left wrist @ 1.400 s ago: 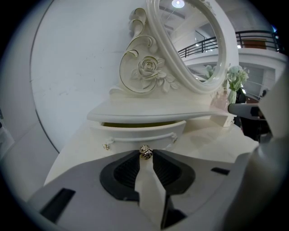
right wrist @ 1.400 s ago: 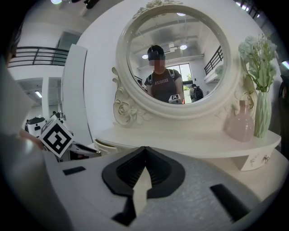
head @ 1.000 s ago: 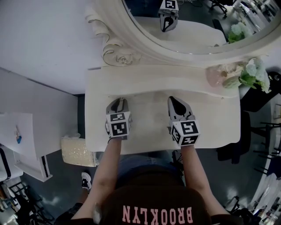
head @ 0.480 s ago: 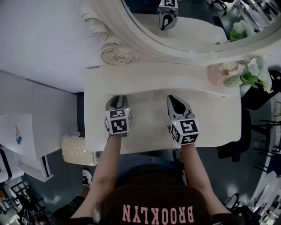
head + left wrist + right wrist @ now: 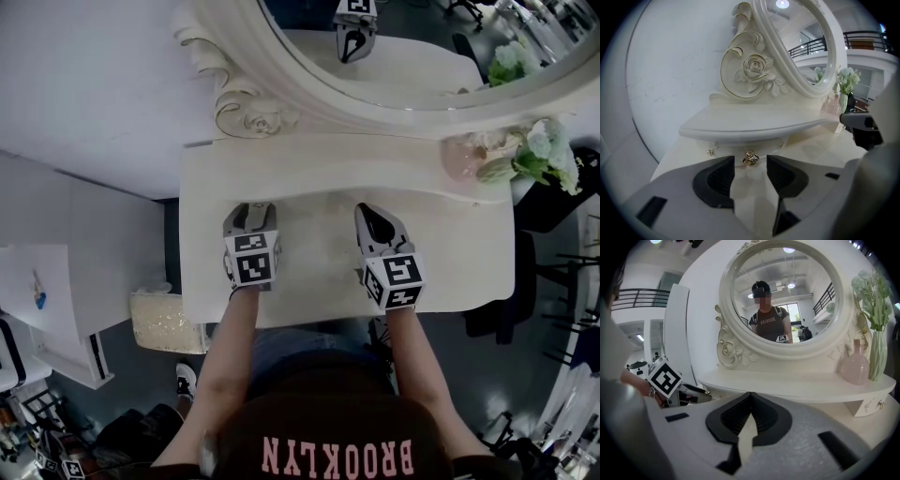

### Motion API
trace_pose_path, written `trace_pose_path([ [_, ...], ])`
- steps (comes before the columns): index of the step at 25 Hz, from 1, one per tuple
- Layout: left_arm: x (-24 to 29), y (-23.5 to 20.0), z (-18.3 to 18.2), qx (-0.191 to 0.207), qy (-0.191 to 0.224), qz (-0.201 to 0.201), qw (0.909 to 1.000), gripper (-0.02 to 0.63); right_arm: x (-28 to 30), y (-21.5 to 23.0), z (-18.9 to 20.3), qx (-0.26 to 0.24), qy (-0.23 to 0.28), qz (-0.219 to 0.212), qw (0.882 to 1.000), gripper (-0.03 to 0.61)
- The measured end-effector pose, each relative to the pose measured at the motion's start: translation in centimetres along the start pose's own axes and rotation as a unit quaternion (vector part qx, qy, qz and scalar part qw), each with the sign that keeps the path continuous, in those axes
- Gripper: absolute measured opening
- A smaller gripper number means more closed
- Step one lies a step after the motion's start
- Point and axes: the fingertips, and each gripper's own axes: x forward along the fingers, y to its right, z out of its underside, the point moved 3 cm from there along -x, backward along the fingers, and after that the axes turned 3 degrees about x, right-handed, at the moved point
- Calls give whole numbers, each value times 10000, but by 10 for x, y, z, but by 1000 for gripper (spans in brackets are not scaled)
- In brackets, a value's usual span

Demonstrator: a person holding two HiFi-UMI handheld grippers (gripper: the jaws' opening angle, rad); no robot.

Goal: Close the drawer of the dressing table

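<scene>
The cream dressing table point(image 5: 319, 281) has a raised shelf point(image 5: 328, 173) under an oval mirror. A small drawer front point(image 5: 740, 149) sits below that shelf at the left and carries a gold knob point(image 5: 750, 159). My left gripper point(image 5: 750, 166) point(image 5: 249, 214) points at this knob. Its jaws are opening, and the knob lies in the gap at the tips, with neither pad touching it. My right gripper point(image 5: 750, 397) point(image 5: 367, 214) hovers over the tabletop with its jaws shut and nothing in them. The left gripper's marker cube point(image 5: 665, 377) shows in the right gripper view.
A pink vase point(image 5: 461, 159) and a glass vase of pale flowers point(image 5: 539, 155) stand on the shelf's right end. A second small drawer point(image 5: 868, 404) sits under that end. The carved mirror frame point(image 5: 246, 108) rises behind. A white wall lies to the left.
The left gripper's jaws have spread apart. Both hands stay in the same place over the tabletop.
</scene>
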Motion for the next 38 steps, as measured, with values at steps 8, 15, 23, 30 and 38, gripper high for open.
trace_pose_path([
  [8, -16, 0, 4, -223, -20, -24, 9997, 218, -7, -6, -1, -24, 46, -61, 10000, -2],
  [15, -36, 3, 0, -386, 210, -82, 9990, 215, -28, -14, -6, -106, 190, -142, 9997, -2],
  [23, -75, 14, -8, -413, 647, -320, 9965, 120, -65, -17, -12, -143, 413, -200, 9988, -2],
  [30, -122, 32, -11, -248, 1126, -437, 9924, 7, -104, -29, -17, -258, 611, -394, 9970, -2],
  [38, -187, 49, -26, -195, 1785, -618, 9818, 5, -156, -31, -32, -207, 917, -482, 9944, -2],
])
